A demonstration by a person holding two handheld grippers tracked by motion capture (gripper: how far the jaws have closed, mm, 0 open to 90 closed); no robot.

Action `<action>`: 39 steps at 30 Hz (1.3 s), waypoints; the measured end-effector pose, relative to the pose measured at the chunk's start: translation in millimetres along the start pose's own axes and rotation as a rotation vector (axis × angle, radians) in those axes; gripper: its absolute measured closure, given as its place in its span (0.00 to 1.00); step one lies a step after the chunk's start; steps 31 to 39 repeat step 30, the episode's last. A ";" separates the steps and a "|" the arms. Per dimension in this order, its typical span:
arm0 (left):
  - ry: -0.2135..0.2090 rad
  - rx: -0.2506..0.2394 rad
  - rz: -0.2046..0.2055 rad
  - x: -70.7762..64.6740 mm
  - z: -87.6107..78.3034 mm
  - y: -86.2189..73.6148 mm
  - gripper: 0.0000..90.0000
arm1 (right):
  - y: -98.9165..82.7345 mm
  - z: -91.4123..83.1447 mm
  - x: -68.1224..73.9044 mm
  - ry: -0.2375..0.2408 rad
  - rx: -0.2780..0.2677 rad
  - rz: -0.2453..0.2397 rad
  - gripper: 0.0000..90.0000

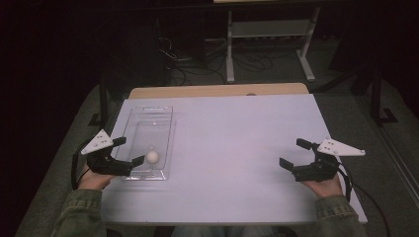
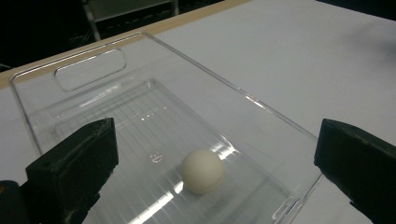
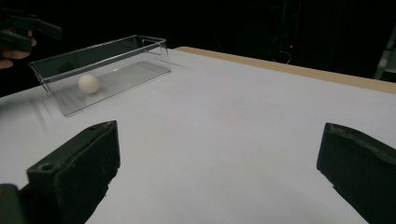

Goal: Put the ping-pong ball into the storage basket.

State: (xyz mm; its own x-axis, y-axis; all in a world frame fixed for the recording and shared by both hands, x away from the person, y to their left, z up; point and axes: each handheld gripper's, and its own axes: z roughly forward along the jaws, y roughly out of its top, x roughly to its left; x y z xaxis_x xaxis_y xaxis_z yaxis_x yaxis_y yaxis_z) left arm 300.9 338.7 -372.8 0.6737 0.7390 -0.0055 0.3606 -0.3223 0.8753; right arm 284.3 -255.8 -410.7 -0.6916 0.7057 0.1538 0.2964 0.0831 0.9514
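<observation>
A small white ball [image 1: 152, 156] [image 2: 202, 171] [image 3: 88, 83] rests inside a clear plastic tray [image 1: 148, 114] [image 2: 93, 70] [image 3: 116, 49] near its front end. My left gripper [image 1: 128, 151] [image 2: 215, 172] hovers at the tray's front left corner, open, its jaws wide on either side of the ball and above it. My right gripper [image 1: 294, 153] [image 3: 219, 172] is open over the bare white tabletop at the right, holding nothing.
The white table [image 1: 237, 138] has a wooden strip [image 1: 217, 90] along its far edge. Beyond it stand a white metal frame [image 1: 269, 29] and loose cables [image 1: 197, 64] on the dark floor.
</observation>
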 end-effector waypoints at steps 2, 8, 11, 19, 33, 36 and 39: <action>0.010 -0.009 -0.007 -0.3 -0.3 -2.8 0.00 | 0.0 -0.2 0.1 0.000 -0.001 0.000 0.00; 0.021 -0.078 -0.055 -1.2 -2.8 -10.5 0.00 | -0.1 -0.2 0.4 0.000 0.000 0.000 0.00; 0.047 -0.100 -0.064 -3.5 -2.7 -15.5 0.00 | 0.1 -0.4 0.4 0.001 -0.003 -0.003 0.00; 0.091 -0.149 -0.076 -13.0 -4.7 -25.1 0.00 | 0.5 -1.5 1.2 0.002 -0.006 -0.001 0.00; 0.129 -0.224 -0.137 -8.7 -9.2 -31.2 0.00 | 0.4 -3.4 2.1 0.000 -0.015 0.003 0.00; 0.129 -0.224 -0.137 -8.7 -9.2 -31.2 0.00 | 0.4 -3.4 2.1 0.000 -0.015 0.003 0.00; 0.129 -0.224 -0.137 -8.7 -9.2 -31.2 0.00 | 0.4 -3.4 2.1 0.000 -0.015 0.003 0.00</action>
